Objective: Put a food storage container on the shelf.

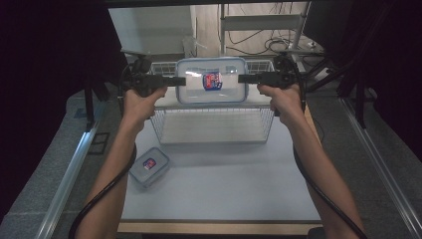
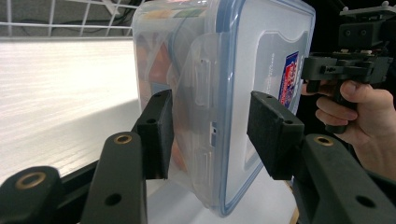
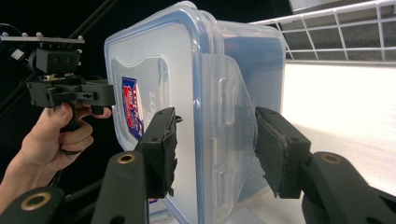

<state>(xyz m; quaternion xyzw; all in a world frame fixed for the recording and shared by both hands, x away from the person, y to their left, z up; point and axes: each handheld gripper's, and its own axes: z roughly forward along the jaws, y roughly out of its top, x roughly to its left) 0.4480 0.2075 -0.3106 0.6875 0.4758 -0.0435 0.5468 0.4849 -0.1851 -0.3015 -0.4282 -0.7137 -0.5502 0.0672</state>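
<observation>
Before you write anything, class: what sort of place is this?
Probably a lab or recording studio: dark curtains around the table, loose cables on the floor behind, and a hand-held gripper gripping a box.

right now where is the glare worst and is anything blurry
High view: a bright reflection on the box lid, dark surroundings. Left gripper view: the table is washed out white. Right gripper view: the same white glare behind the box. Both gripper views show the near jaws slightly soft.
</observation>
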